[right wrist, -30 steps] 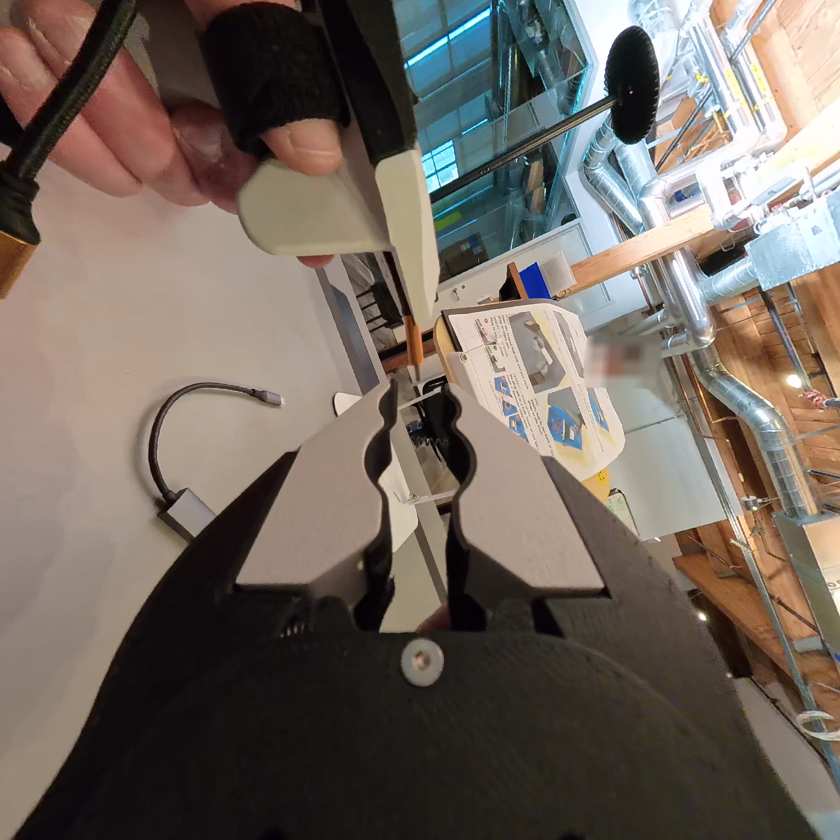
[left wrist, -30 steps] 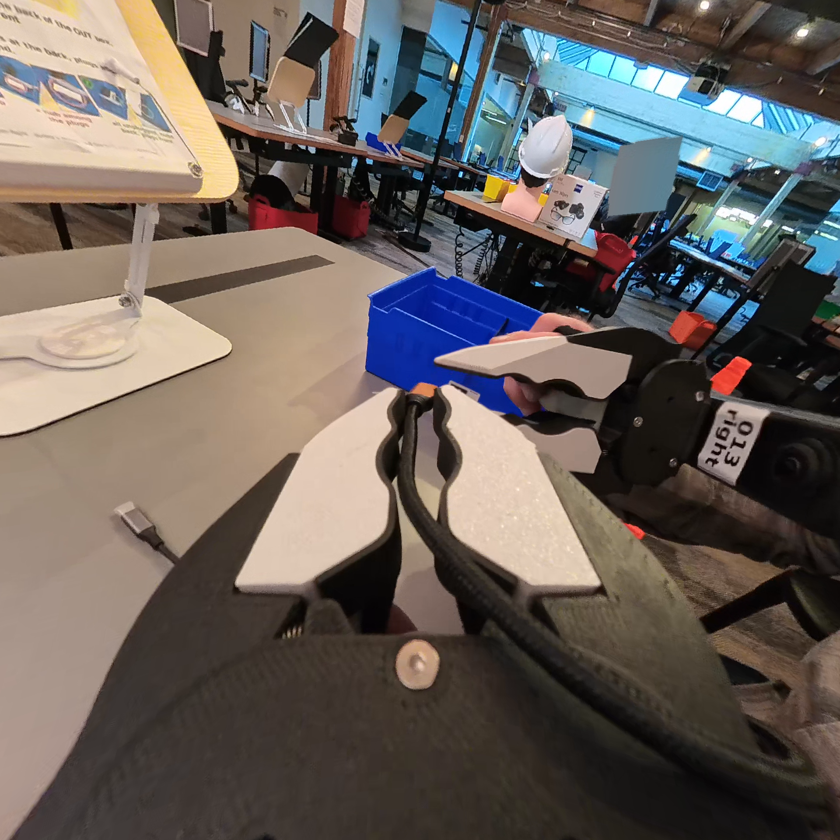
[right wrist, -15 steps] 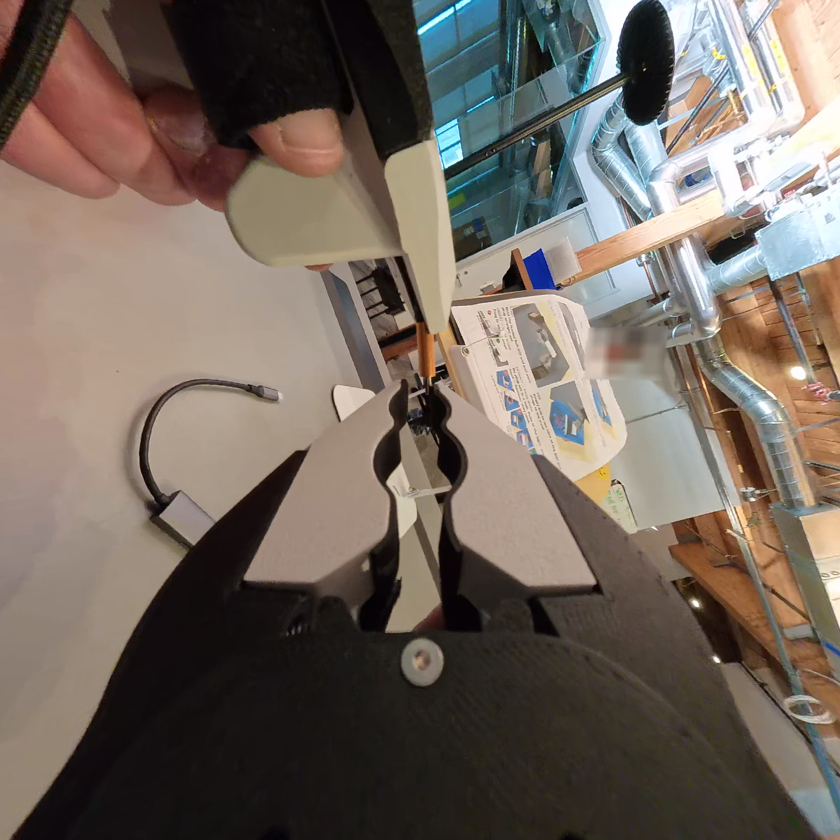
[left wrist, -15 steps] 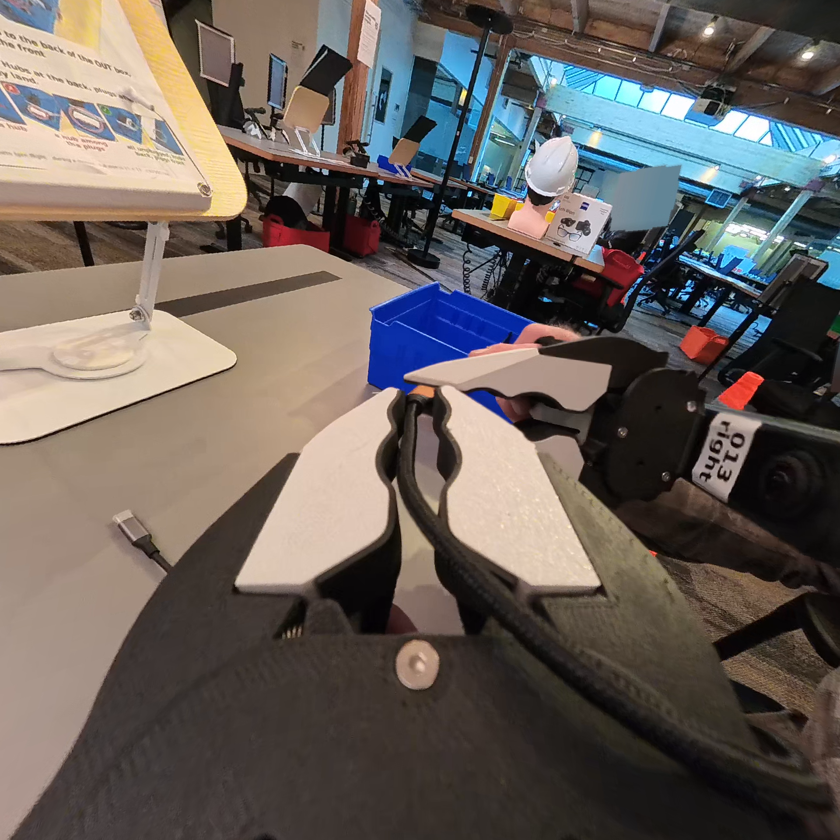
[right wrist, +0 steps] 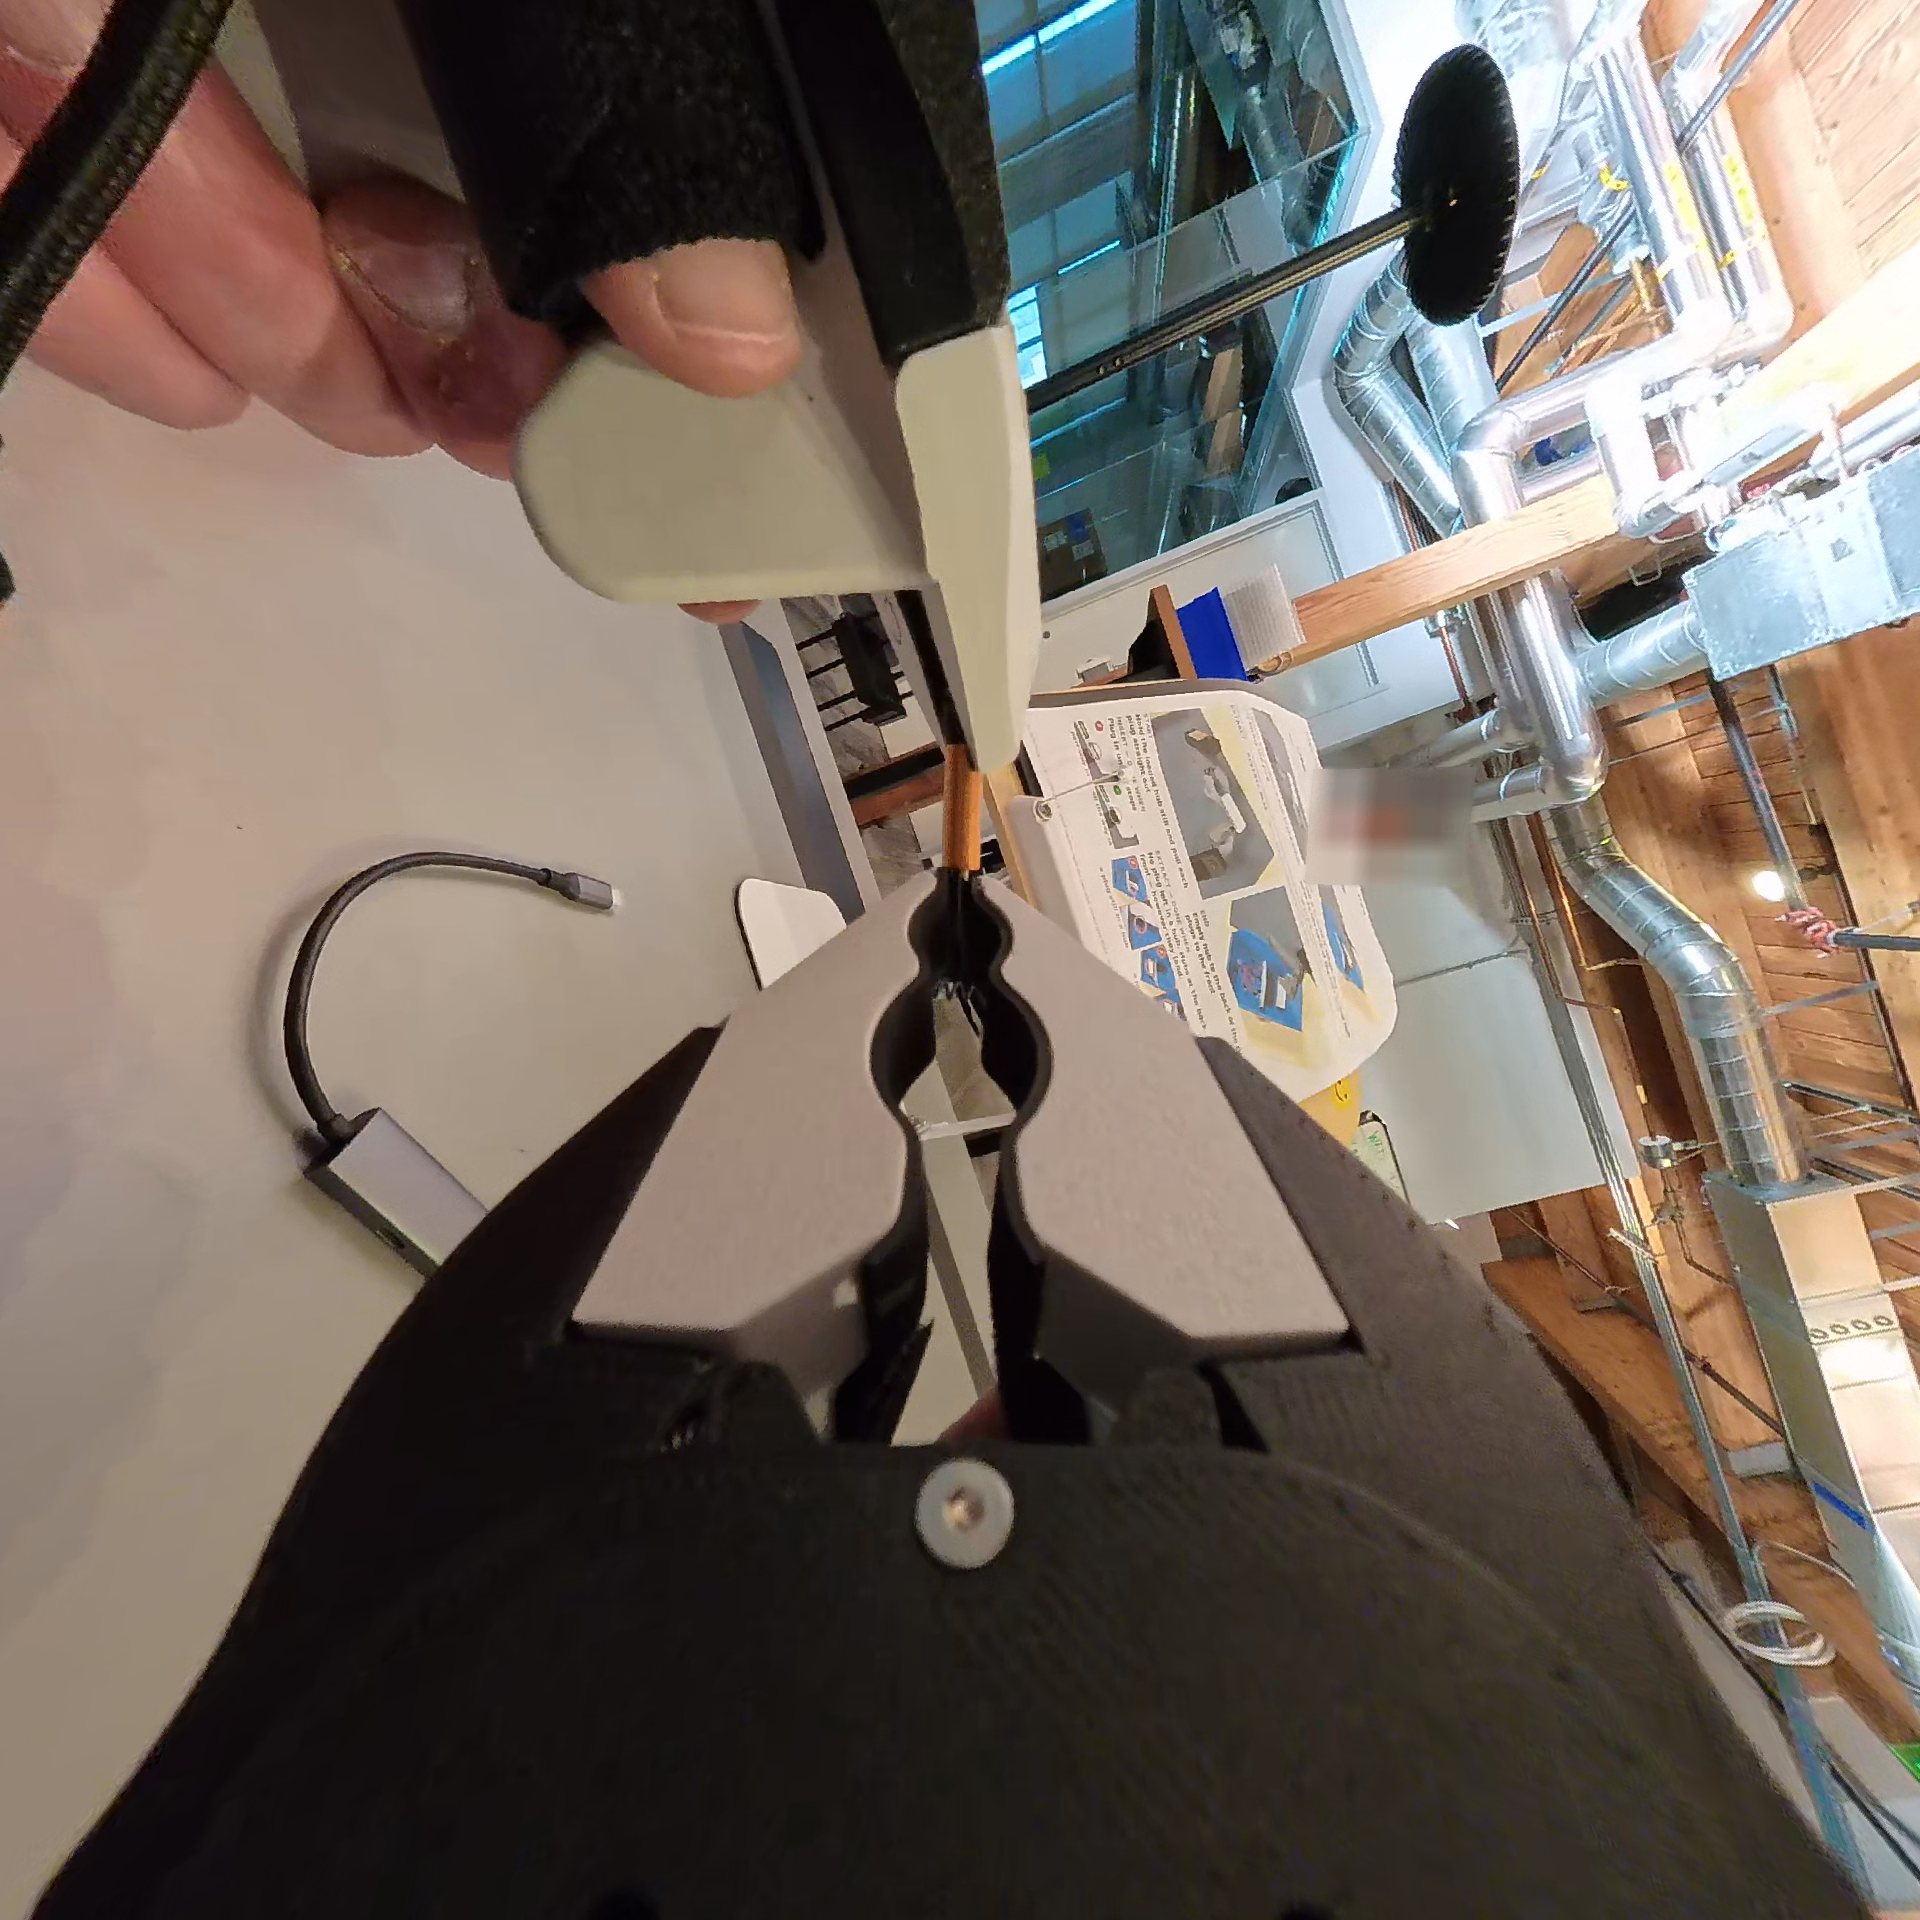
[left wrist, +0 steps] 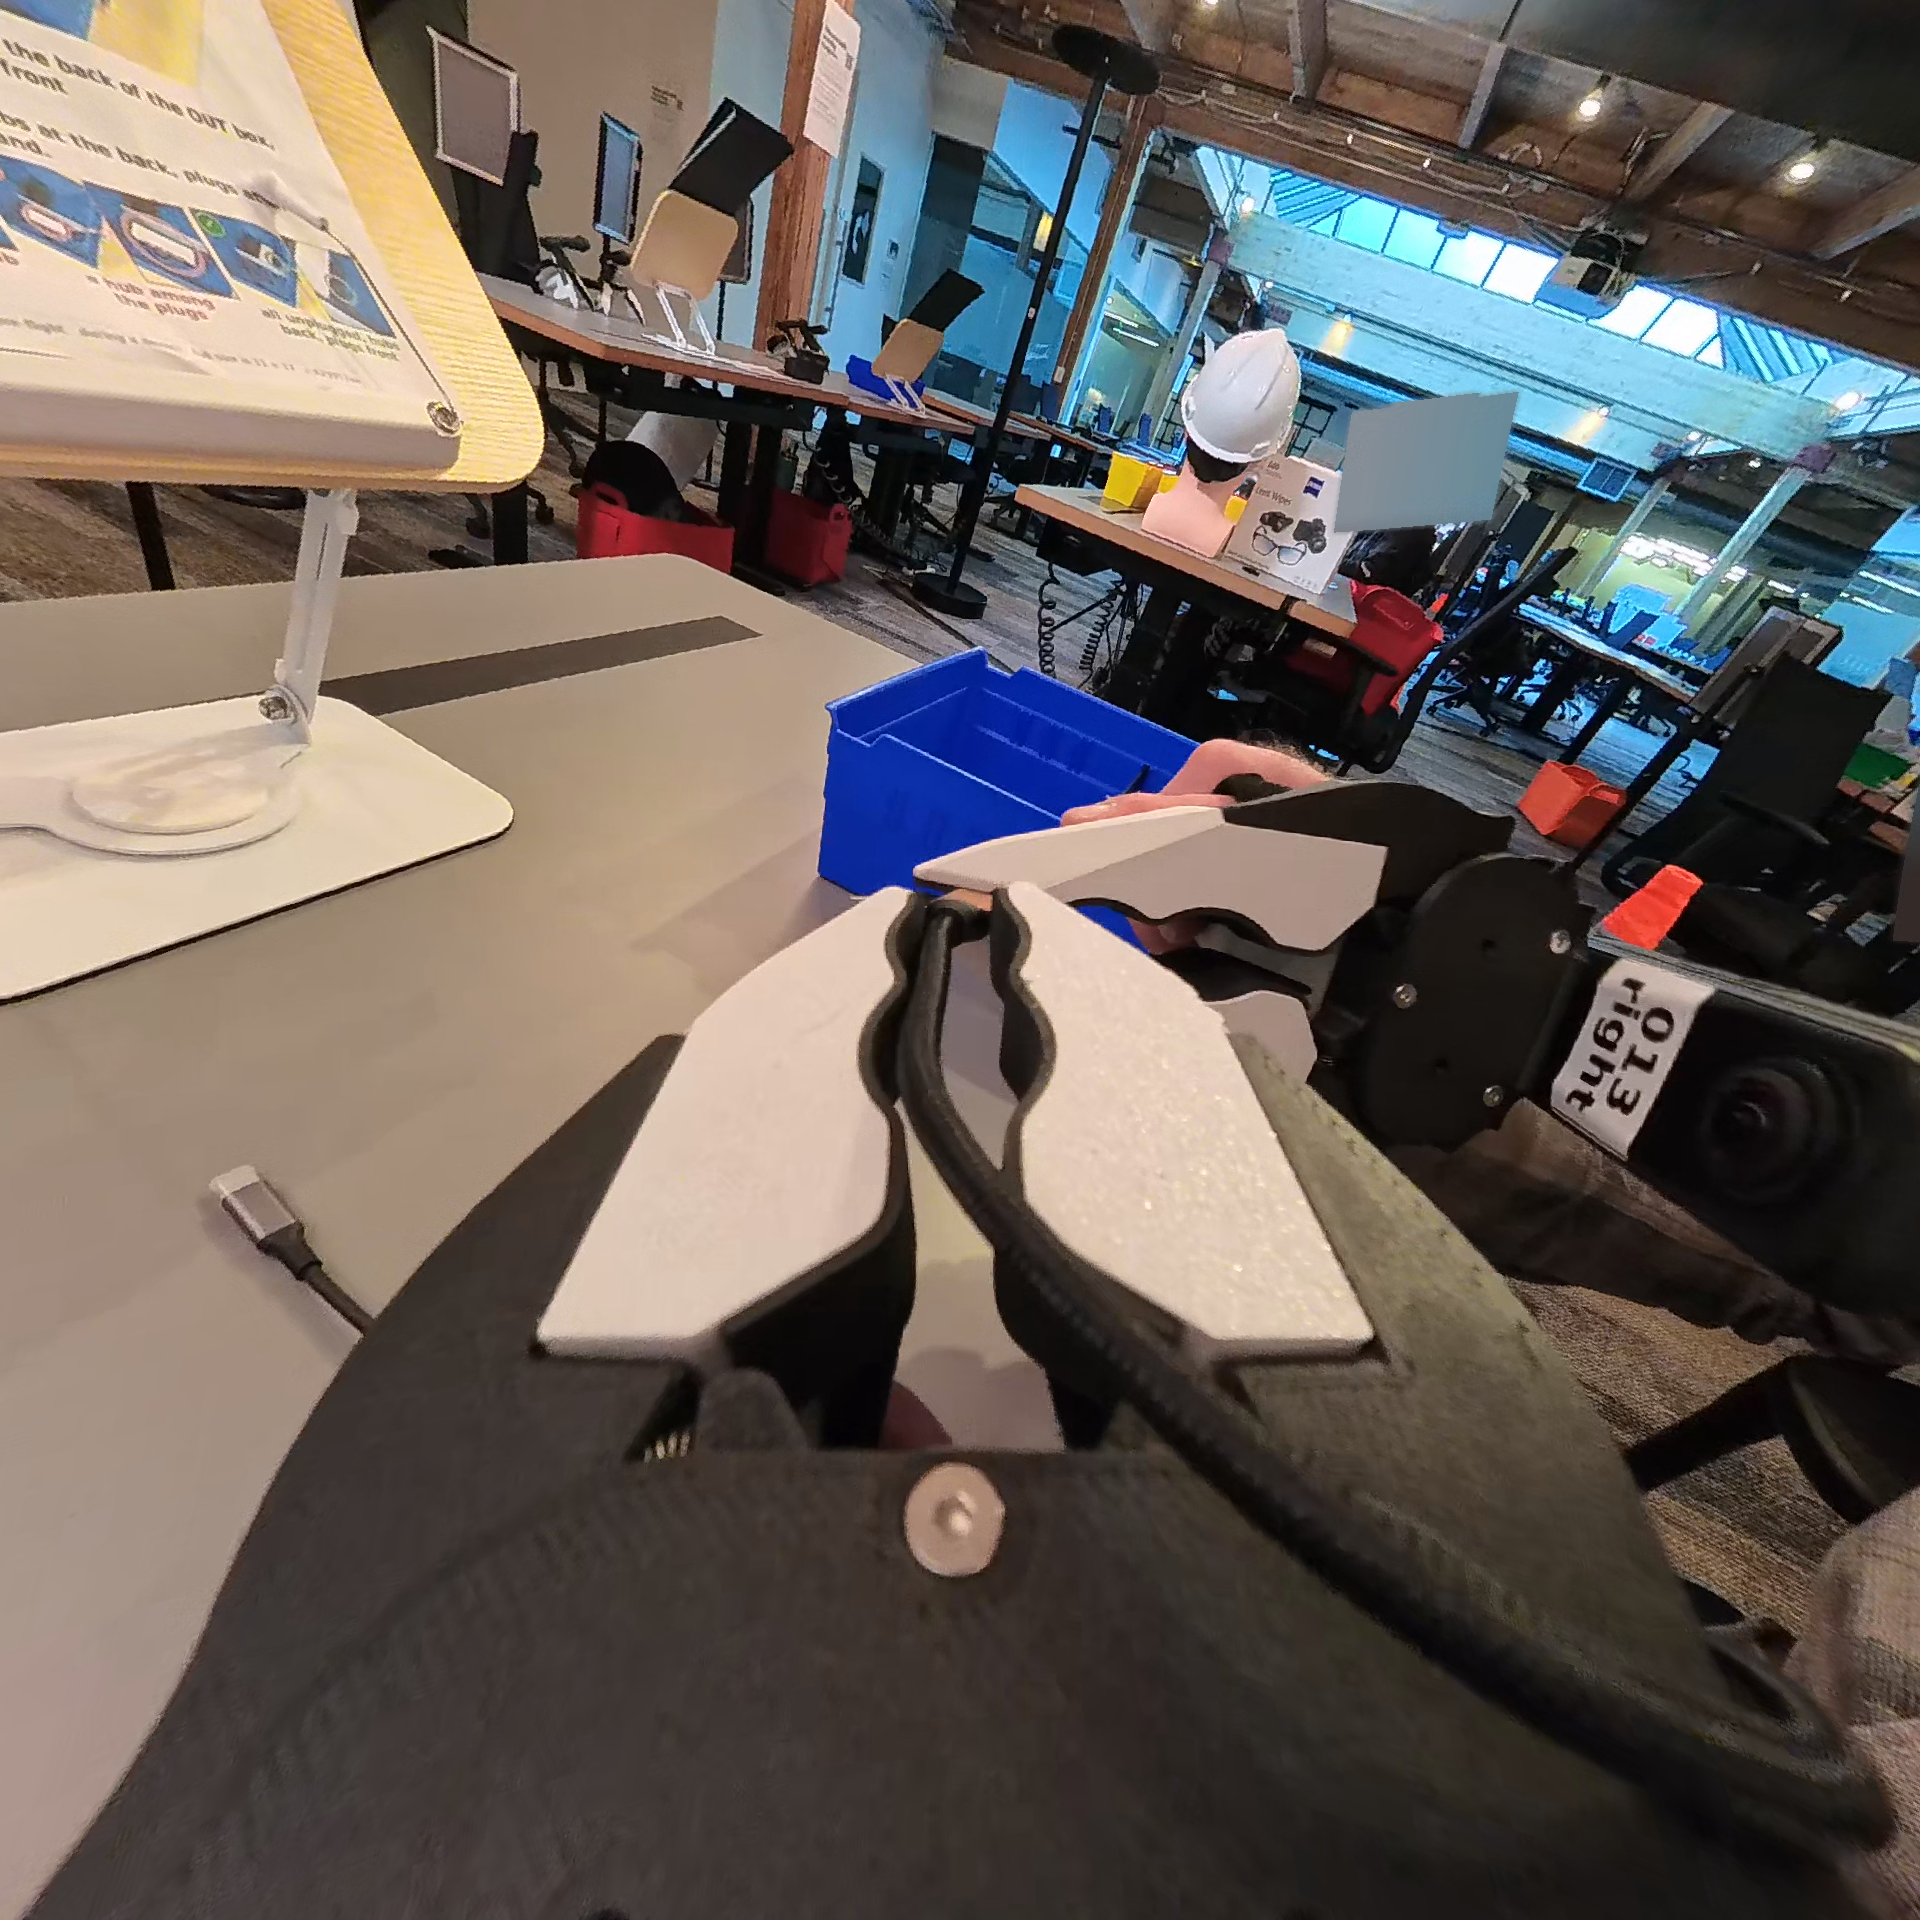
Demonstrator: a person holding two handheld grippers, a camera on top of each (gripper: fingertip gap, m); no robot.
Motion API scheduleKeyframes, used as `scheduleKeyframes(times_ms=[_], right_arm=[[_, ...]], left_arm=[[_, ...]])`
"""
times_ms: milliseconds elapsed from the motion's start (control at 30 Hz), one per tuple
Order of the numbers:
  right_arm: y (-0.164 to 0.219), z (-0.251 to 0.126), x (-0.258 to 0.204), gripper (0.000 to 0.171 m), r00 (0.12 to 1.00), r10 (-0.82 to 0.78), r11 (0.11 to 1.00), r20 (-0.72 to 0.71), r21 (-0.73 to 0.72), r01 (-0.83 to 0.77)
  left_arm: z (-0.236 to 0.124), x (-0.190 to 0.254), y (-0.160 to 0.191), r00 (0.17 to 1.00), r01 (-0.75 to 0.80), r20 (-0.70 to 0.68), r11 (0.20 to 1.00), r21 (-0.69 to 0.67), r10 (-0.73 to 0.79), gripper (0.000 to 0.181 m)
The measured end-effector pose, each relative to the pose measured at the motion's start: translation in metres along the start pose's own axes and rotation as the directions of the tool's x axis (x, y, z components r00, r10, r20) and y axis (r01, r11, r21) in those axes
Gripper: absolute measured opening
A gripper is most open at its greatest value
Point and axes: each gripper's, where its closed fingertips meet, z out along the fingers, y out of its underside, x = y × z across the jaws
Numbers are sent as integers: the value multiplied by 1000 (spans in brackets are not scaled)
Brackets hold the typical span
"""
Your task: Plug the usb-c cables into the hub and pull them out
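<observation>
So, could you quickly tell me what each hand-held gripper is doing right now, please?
Left hand-held gripper: shut on the black braided cable.
Right hand-held gripper: shut on the cable's copper-coloured plug.

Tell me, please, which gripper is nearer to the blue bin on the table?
Right. In the left wrist view the right gripper overlaps the near wall of the blue bin, while the left gripper, shut on the black cable, sits nearer the camera.

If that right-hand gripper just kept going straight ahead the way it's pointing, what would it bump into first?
Most likely the left gripper. Its fingertips hang just ahead of the right gripper, which is shut on the copper-coloured cable plug that the left gripper also holds. Depth beyond that is hard to judge.
</observation>
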Motion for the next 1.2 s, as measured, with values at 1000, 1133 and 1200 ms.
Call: scheduleKeyframes(times_ms=[1000, 1133, 1200], right_arm=[[2, -4, -7, 16, 995, 92, 996, 29, 2, -92], [-2, -2, -5, 18, 998, 63, 998, 16, 7, -63], [-8, -1, -6, 20, 998, 58, 998, 17, 23, -59]], left_arm=[[-13, -12, -10, 998, -20, 62, 999, 28, 18, 12], [-12, -9, -8, 999, -4, 38, 1000, 19, 3, 11], [-11, -7, -7, 1000, 5, 29, 1000, 19, -5, 11]])
